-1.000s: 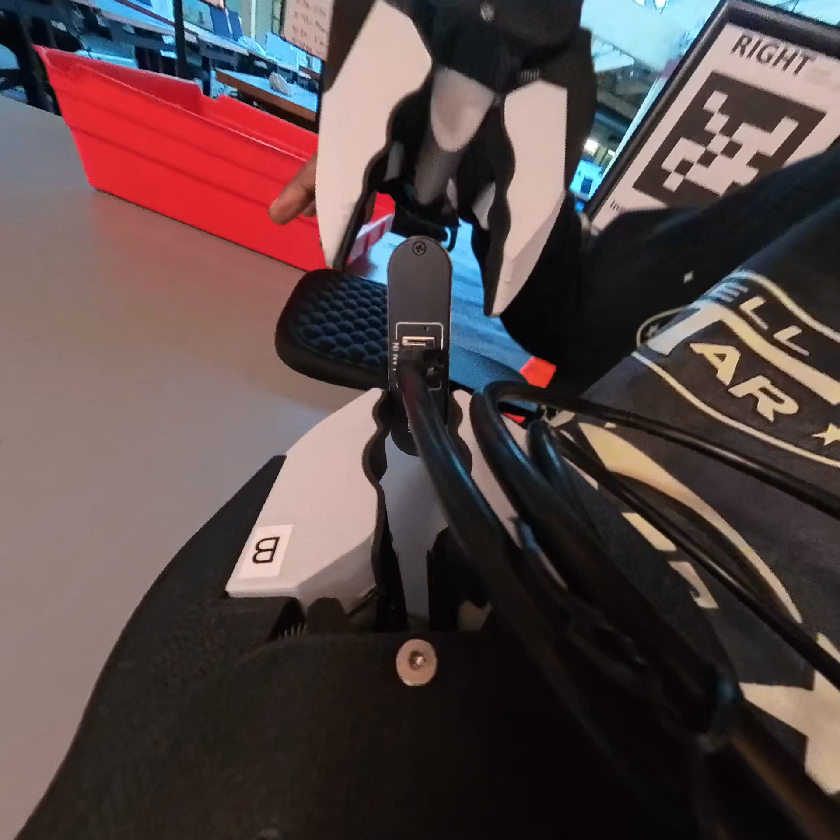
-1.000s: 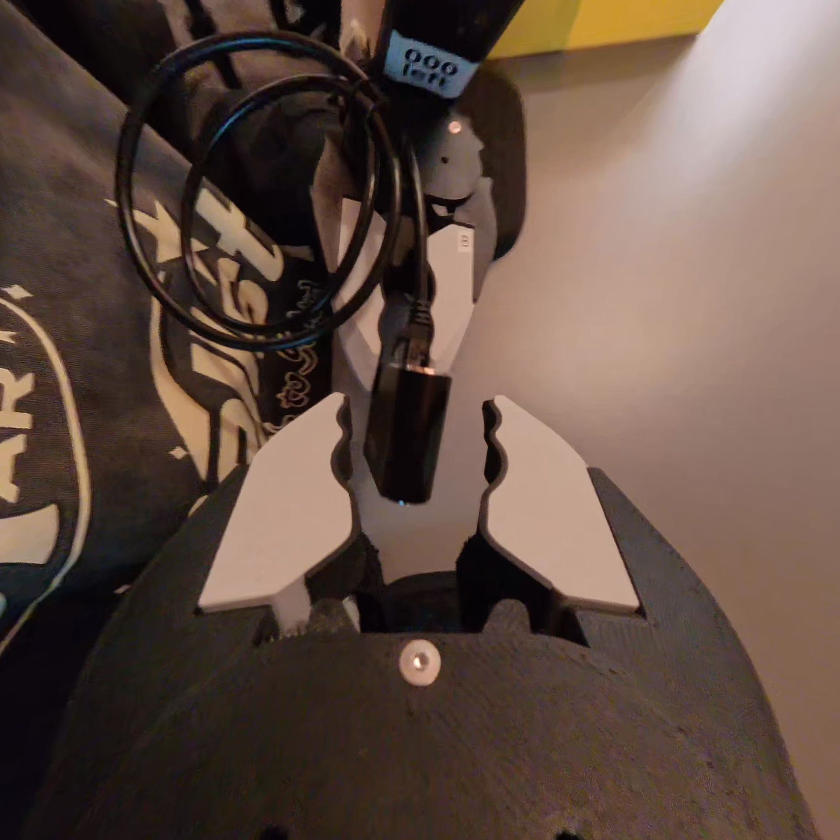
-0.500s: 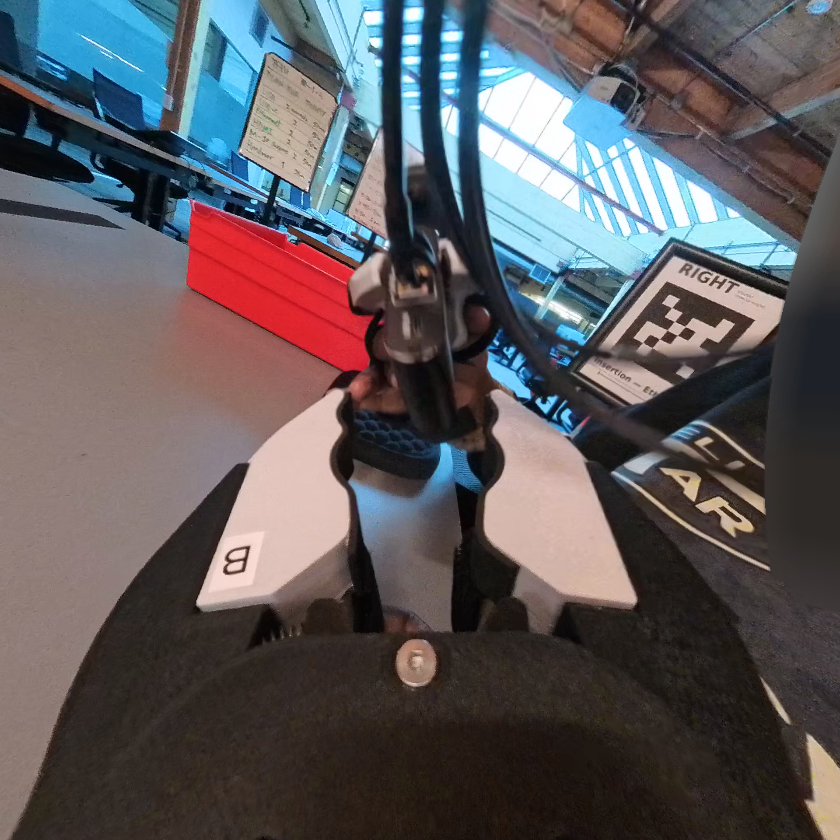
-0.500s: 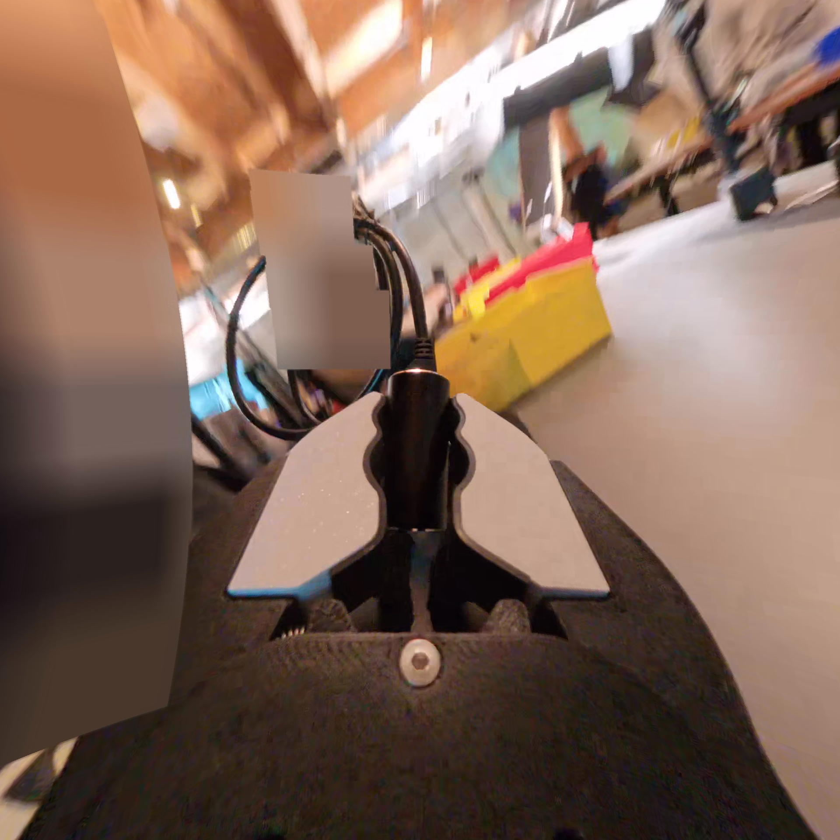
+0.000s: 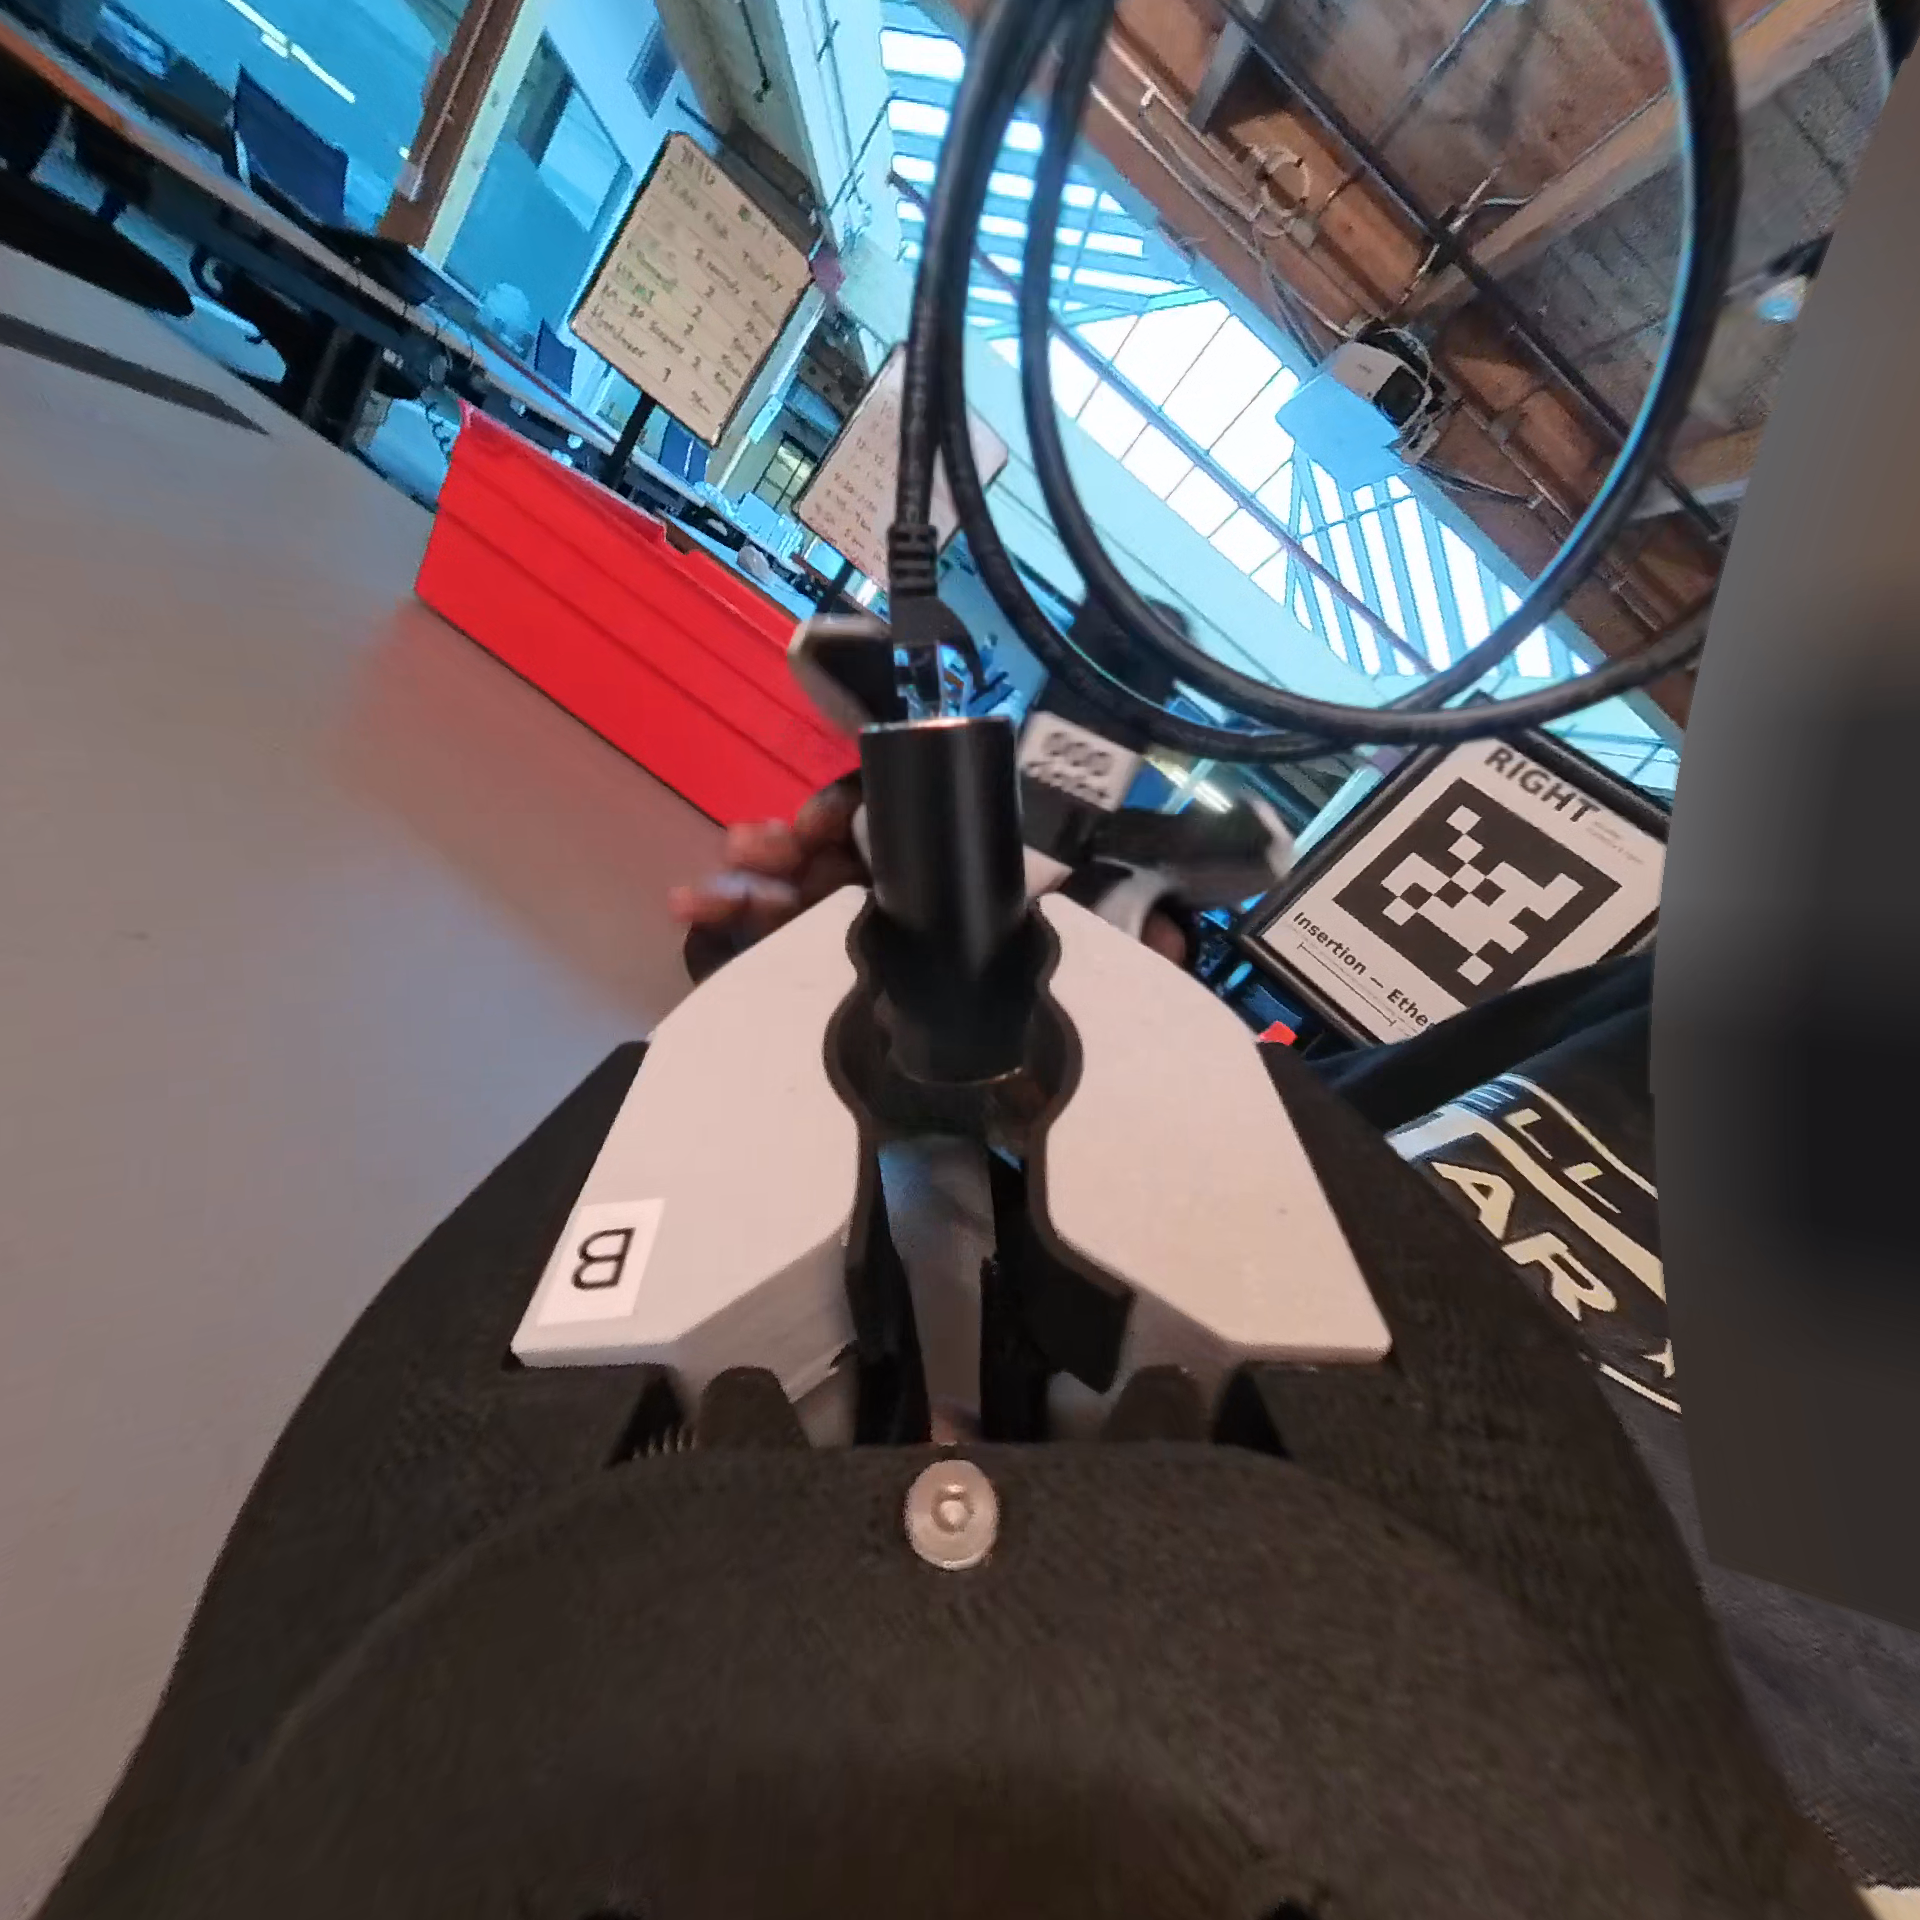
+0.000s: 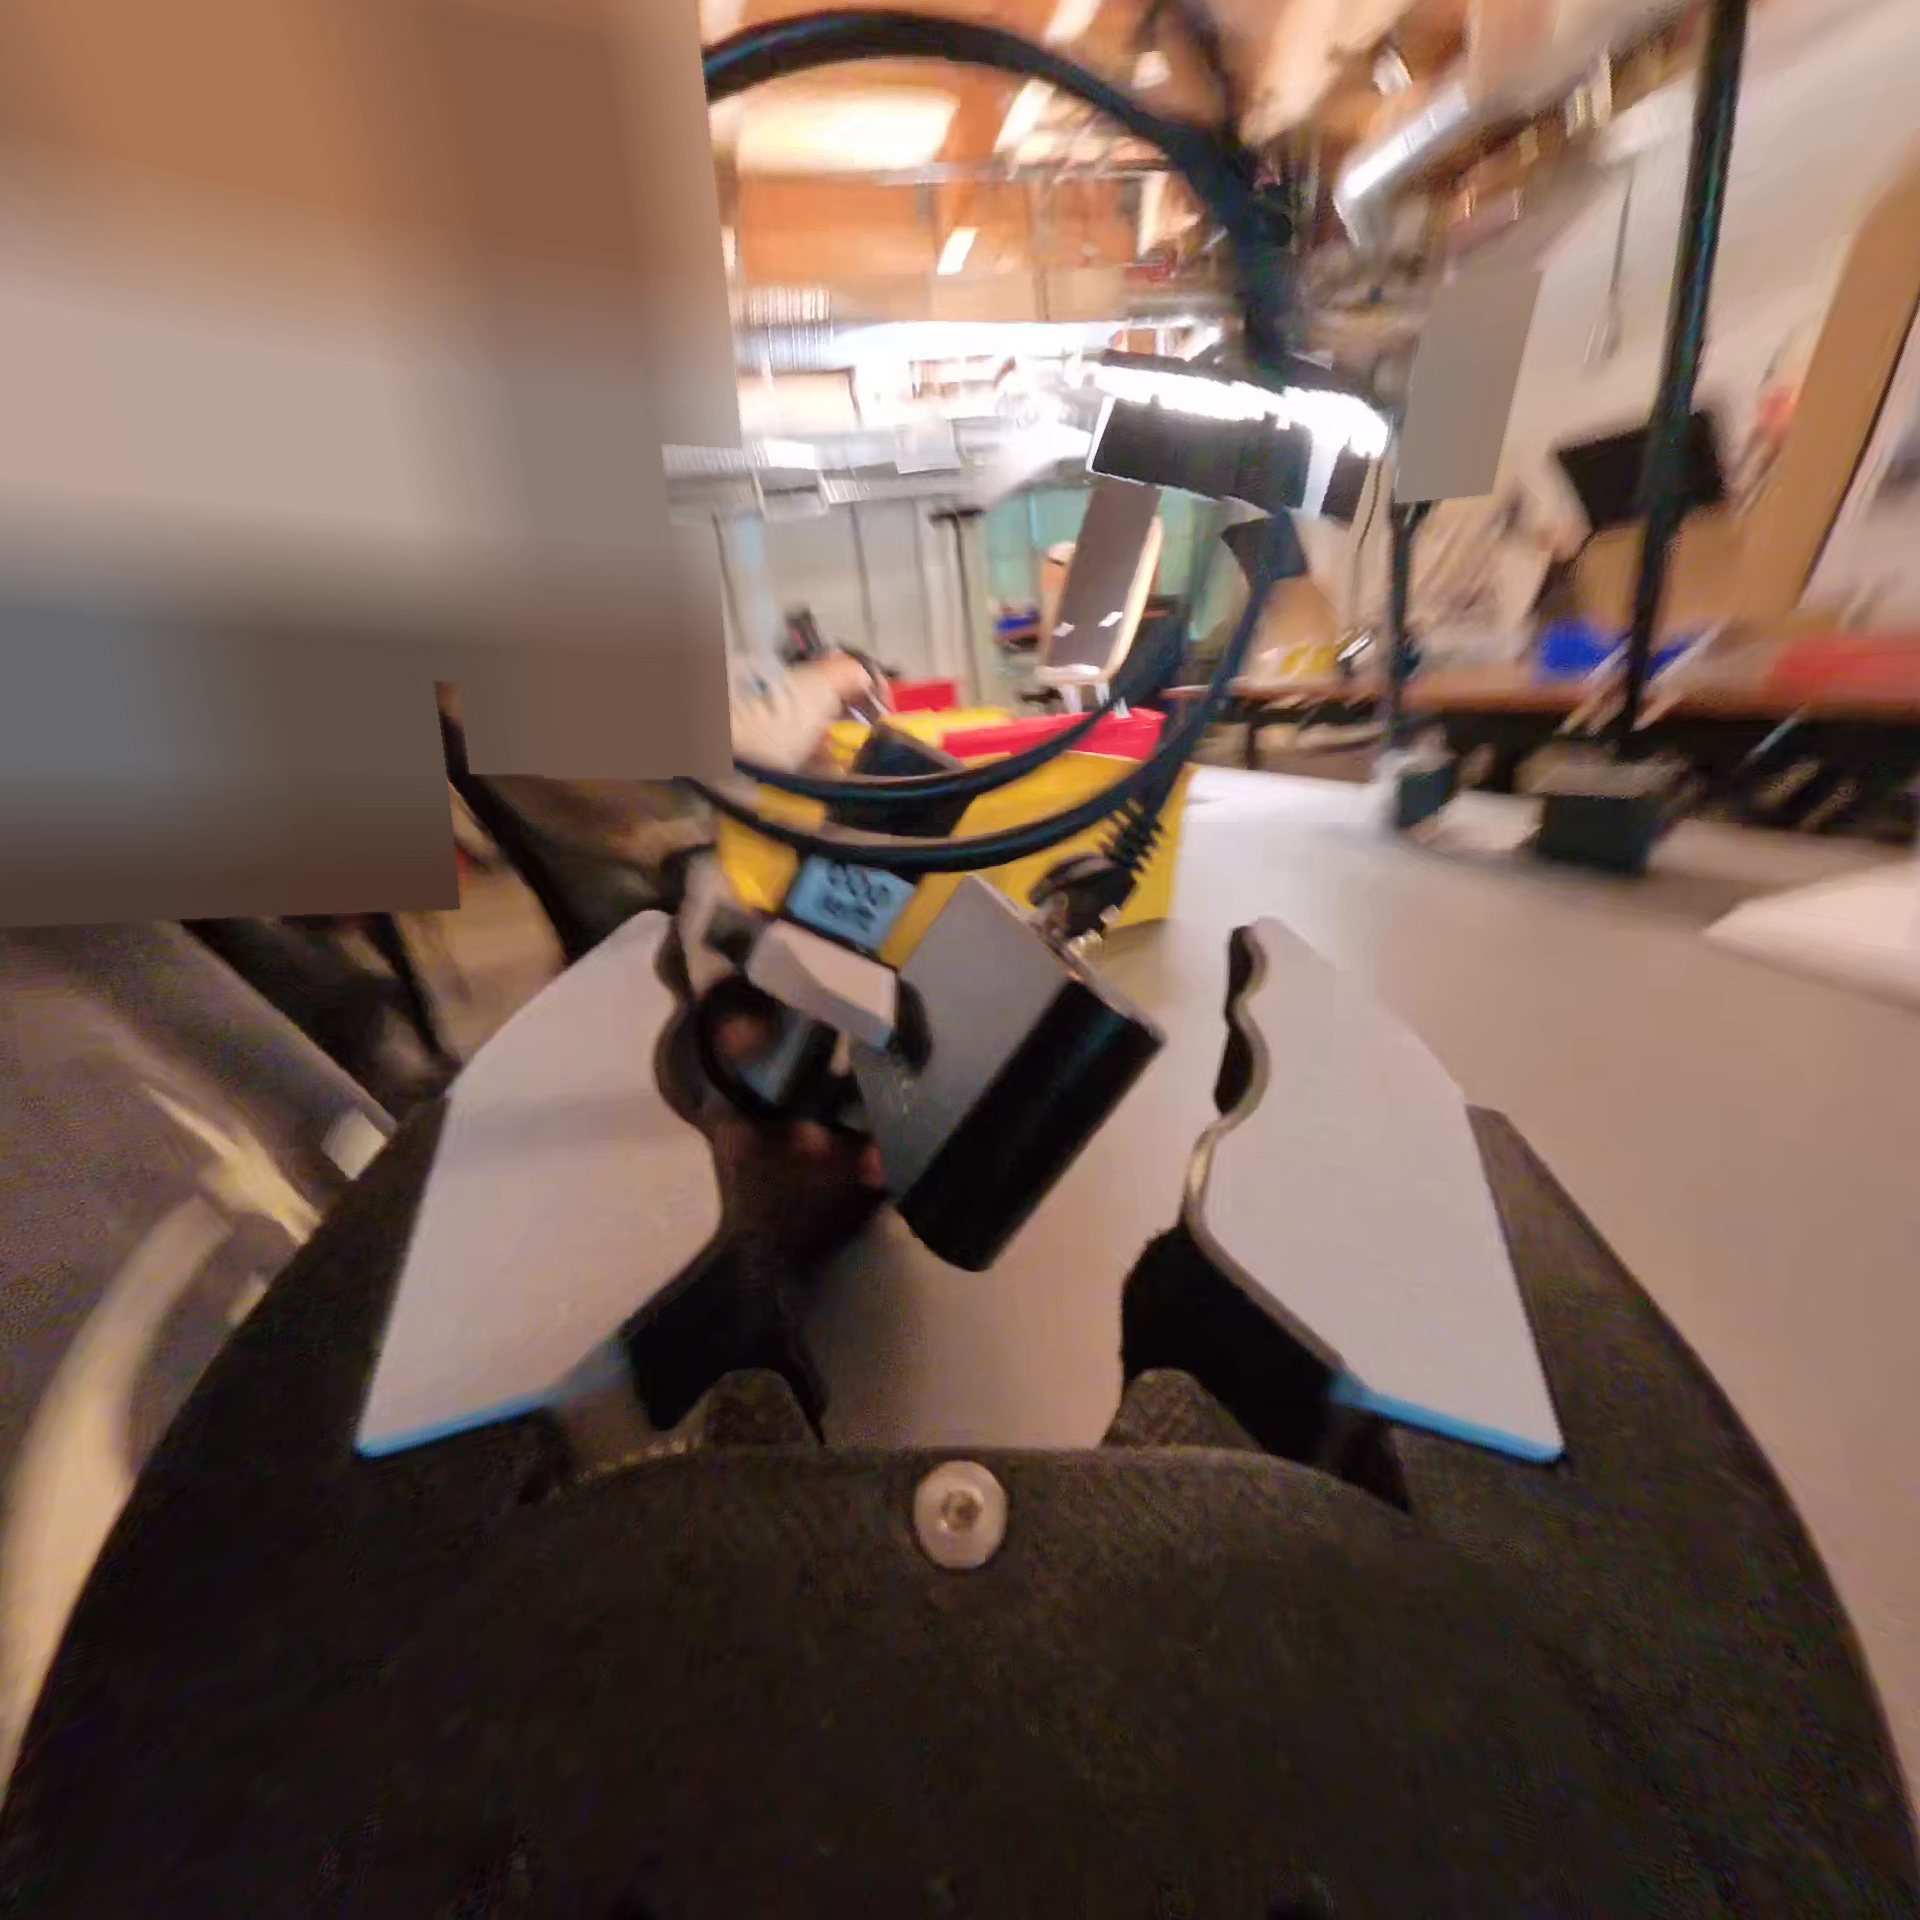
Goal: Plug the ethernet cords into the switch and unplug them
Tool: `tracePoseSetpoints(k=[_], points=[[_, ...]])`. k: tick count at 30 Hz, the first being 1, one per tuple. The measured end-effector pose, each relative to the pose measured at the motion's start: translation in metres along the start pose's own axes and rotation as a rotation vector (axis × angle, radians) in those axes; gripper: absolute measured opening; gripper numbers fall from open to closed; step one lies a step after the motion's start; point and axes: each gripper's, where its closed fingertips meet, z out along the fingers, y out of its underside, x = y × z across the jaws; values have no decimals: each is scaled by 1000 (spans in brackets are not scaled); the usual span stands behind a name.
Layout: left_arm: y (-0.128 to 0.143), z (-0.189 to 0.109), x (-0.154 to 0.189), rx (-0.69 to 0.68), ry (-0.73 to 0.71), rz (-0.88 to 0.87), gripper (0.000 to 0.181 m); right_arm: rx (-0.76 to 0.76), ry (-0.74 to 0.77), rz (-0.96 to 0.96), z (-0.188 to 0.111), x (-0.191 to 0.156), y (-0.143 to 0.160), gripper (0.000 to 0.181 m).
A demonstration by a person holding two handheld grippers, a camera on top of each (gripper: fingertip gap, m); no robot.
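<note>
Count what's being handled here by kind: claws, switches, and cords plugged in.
Claws: 2, the left claw shut on the switch, the right claw open
Switch: 1
Ethernet cord plugged in: 1
Total: 4

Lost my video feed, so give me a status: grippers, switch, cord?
Left gripper shut on black switch. Right gripper open, switch between its fingers, untouched. Black ethernet cord plugged into switch top, its slack looping overhead.

workshop/lab | exposed wood ceiling (image 5: 1351, 156) | parts bins (image 5: 613, 613) | whiteboards (image 5: 691, 286) | worktables (image 6: 1558, 686)
</note>
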Motion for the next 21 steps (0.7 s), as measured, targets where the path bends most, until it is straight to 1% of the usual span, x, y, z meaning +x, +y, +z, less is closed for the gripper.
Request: tracePoseSetpoints(k=[1,2,4,5,6,7,8,10,12,15,16,18,21], points=[[1,1,-2,-8,-3,-20,25,-41,21,-214,-3,-3,1,105],[2,1,-3,-15,-3,-42,25,-89,57,-429,-5,-4,4,104],[3,1,-3,-24,7,-71,25,-192,128,-796,-11,-4,9,86],[4,2,-3,-31,15,-81,25,-258,141,-907,-12,-3,15,82],[5,2,-2,-36,25,-92,25,-323,159,-950,-14,1,22,80],[6,2,-1,-40,33,-100,25,-365,170,-945,-15,4,26,78],[8,3,0,-51,39,-106,25,-376,176,-935,-15,4,28,74],[13,4,3,-81,59,-119,25,-374,151,-971,-15,1,31,60],[13,4,3,-83,64,-134,25,-386,159,-974,-16,1,33,59],[8,4,7,-54,103,-151,30,-391,184,-779,-17,3,30,59],[3,3,9,-25,120,-153,34,-384,196,-700,-19,6,27,59],[-15,-4,7,87,117,-140,46,-390,252,-580,-27,18,21,57],[-50,-27,0,323,64,-82,47,-465,371,-473,-45,47,26,53]])
